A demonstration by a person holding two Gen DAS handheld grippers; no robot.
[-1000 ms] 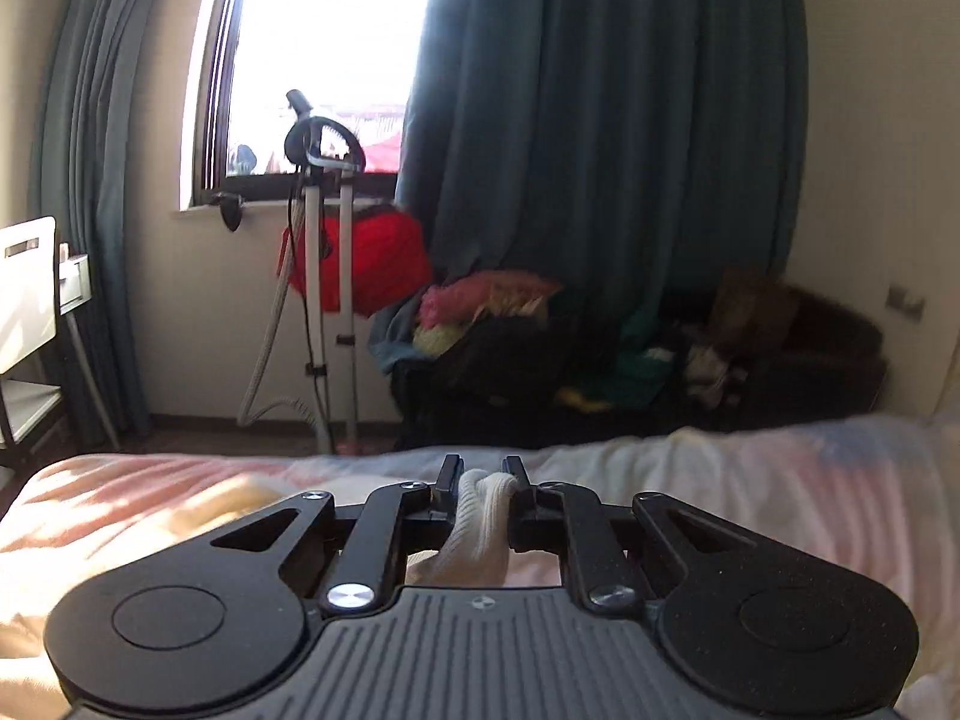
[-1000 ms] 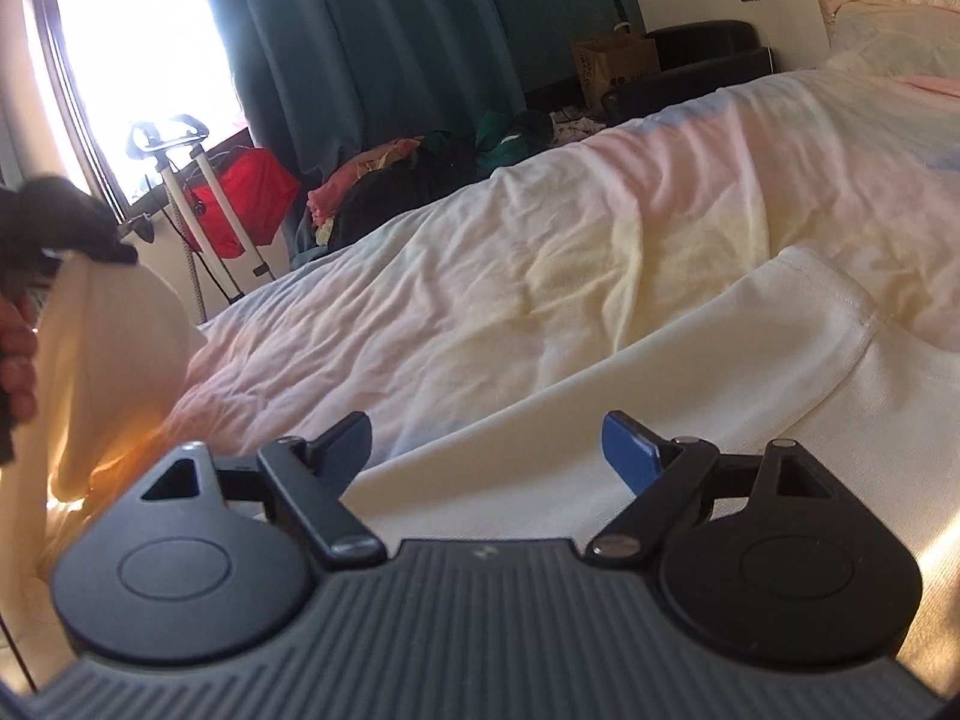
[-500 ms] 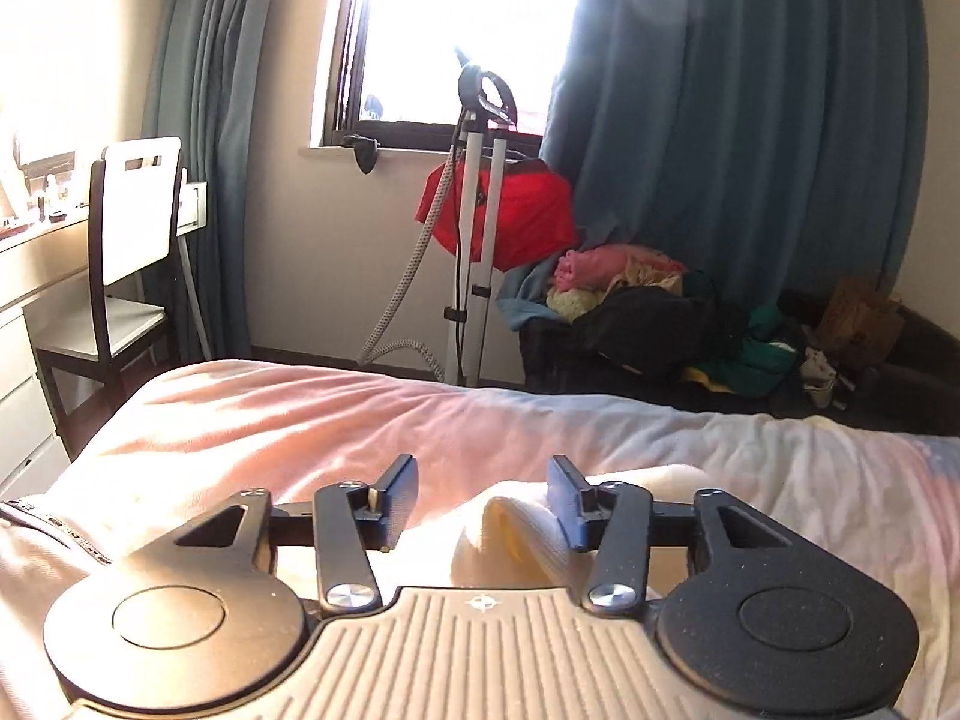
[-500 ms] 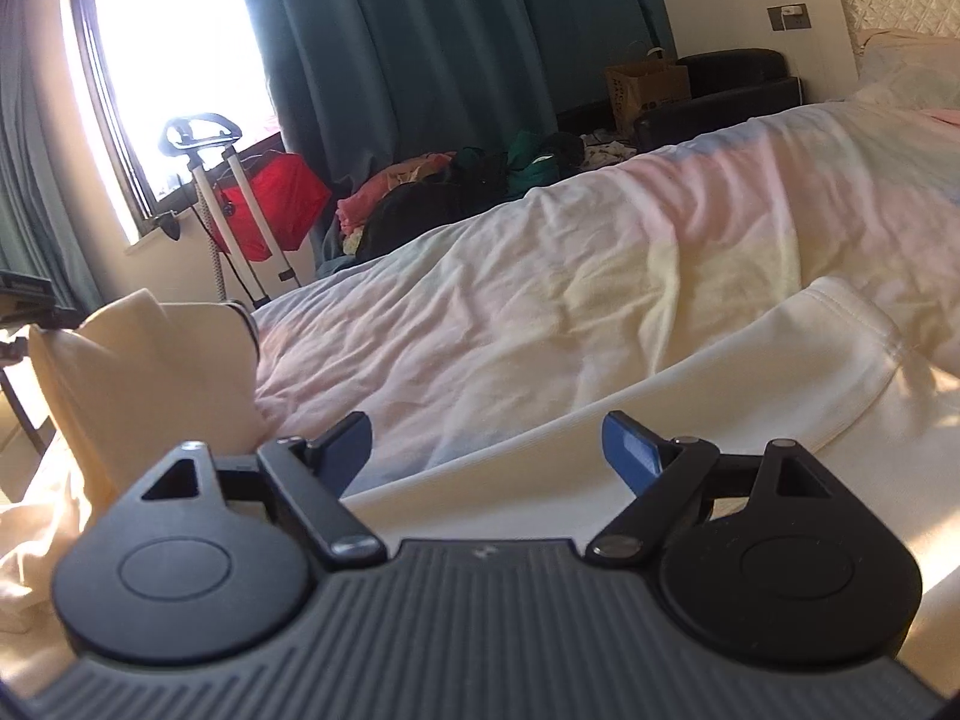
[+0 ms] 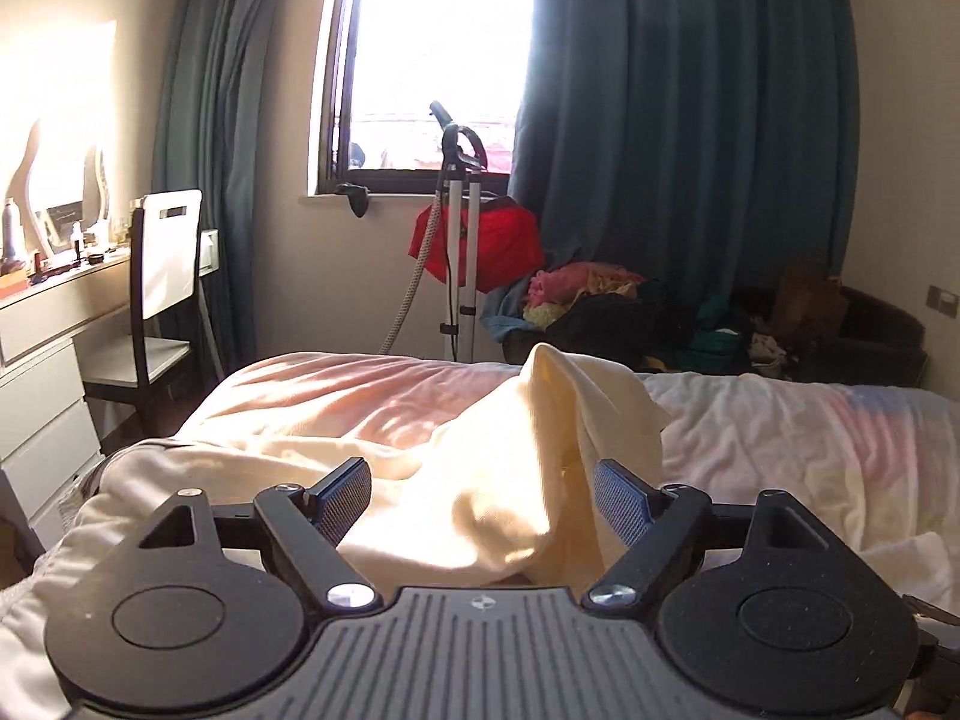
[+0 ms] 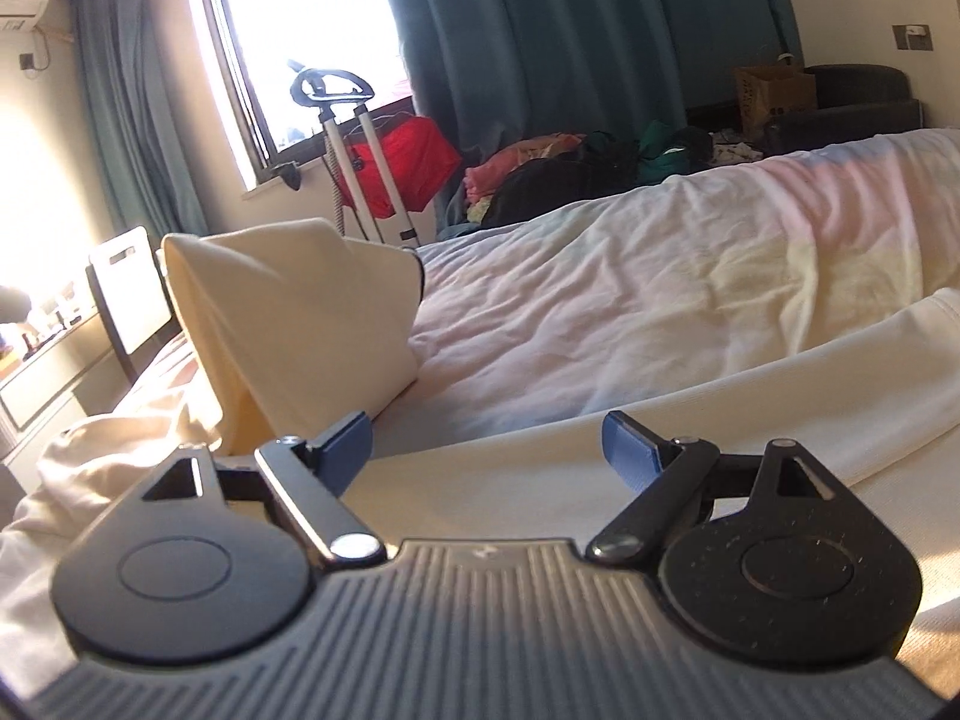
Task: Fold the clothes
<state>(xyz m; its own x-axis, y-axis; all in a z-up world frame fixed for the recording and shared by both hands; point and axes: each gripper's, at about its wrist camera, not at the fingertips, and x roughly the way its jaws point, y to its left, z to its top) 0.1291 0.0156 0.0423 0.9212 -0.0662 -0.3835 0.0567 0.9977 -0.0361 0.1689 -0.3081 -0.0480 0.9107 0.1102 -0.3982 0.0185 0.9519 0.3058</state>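
Observation:
A cream garment [image 5: 540,450] lies rumpled on the bed, one part standing up in a peak just beyond my left gripper [image 5: 480,489]. That gripper's jaws are opening; the cloth lies between them but the blue pads [image 5: 621,501] do not press on it. In the right wrist view the same peak of cream cloth [image 6: 288,312] stands at the left, and the flat part of the garment [image 6: 750,384] stretches under my right gripper [image 6: 489,450], which is open with nothing gripped.
The bed's pale pink and white sheet [image 6: 660,264] spreads ahead and right. Beyond the bed stand a garment steamer [image 5: 459,228], a red bag [image 5: 504,240], a heap of clothes [image 5: 600,300] and dark curtains. A white chair [image 5: 162,264] and desk are at the left.
My left gripper let go of the cream cloth, opened wide and drew back; the released cloth now stands in a peak on the bed. The right gripper stayed open and shifted slightly.

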